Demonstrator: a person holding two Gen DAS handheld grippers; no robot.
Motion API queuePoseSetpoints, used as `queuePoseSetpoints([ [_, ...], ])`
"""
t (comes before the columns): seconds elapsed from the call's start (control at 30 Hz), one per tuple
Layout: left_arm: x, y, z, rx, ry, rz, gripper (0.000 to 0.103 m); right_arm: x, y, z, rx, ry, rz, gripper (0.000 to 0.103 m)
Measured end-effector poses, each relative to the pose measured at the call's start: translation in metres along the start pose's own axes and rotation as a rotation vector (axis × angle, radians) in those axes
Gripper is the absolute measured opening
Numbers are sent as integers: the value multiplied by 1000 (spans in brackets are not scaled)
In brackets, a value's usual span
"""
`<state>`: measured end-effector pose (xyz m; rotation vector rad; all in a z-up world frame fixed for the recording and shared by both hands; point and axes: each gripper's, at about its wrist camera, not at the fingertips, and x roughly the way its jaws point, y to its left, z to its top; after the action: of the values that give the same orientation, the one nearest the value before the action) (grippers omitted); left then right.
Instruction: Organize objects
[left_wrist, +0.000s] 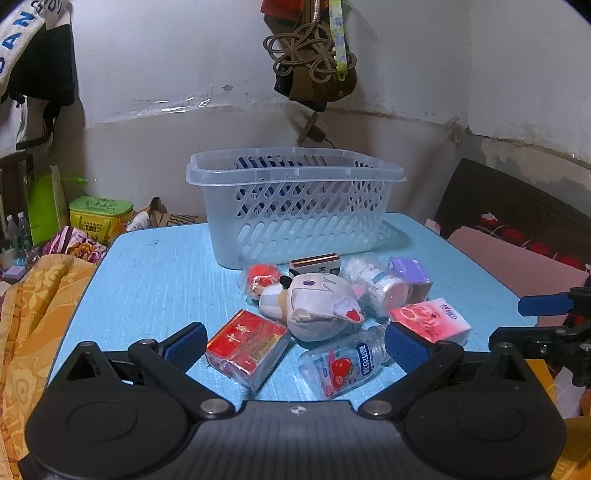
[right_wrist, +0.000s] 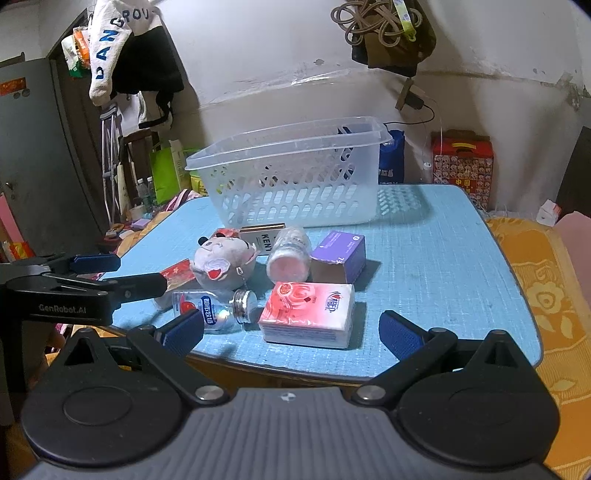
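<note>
A clear plastic basket (left_wrist: 295, 206) (right_wrist: 295, 177) stands at the back of the blue table (left_wrist: 155, 280) (right_wrist: 436, 251). In front of it lie a grey plush toy (left_wrist: 314, 306) (right_wrist: 221, 266), a red wrapped box (left_wrist: 245, 345), a strawberry-label bottle (left_wrist: 343, 363) (right_wrist: 212, 308), a pink tissue pack (left_wrist: 430, 319) (right_wrist: 308, 314), a white bottle (left_wrist: 376, 284) (right_wrist: 290, 253), a purple box (left_wrist: 410, 273) (right_wrist: 340, 254) and a Kent box (left_wrist: 316, 262) (right_wrist: 264, 236). My left gripper (left_wrist: 295, 343) is open over the red box and strawberry bottle. My right gripper (right_wrist: 291, 332) is open before the tissue pack.
Yellow patterned bedding (left_wrist: 33, 302) (right_wrist: 554, 295) lies on both sides of the table. A green tin (left_wrist: 99, 218) and bags sit at the left. Clothes (right_wrist: 140, 62) and cords (left_wrist: 310, 55) hang on the wall. A red gift box (right_wrist: 463, 162) stands behind the table.
</note>
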<state>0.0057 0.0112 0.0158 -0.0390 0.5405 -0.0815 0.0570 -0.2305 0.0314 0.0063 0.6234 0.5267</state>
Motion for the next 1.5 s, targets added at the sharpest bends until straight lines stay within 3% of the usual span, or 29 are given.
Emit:
queuePoseSetpoints([
  [0.67,6,2,-2,-20,34,-10,103,-3,3,-2,-20,-33,5,103],
  [1.5,10,5,-5,-22,64,-1,103,-1,0,-1,0,-12,23,103],
])
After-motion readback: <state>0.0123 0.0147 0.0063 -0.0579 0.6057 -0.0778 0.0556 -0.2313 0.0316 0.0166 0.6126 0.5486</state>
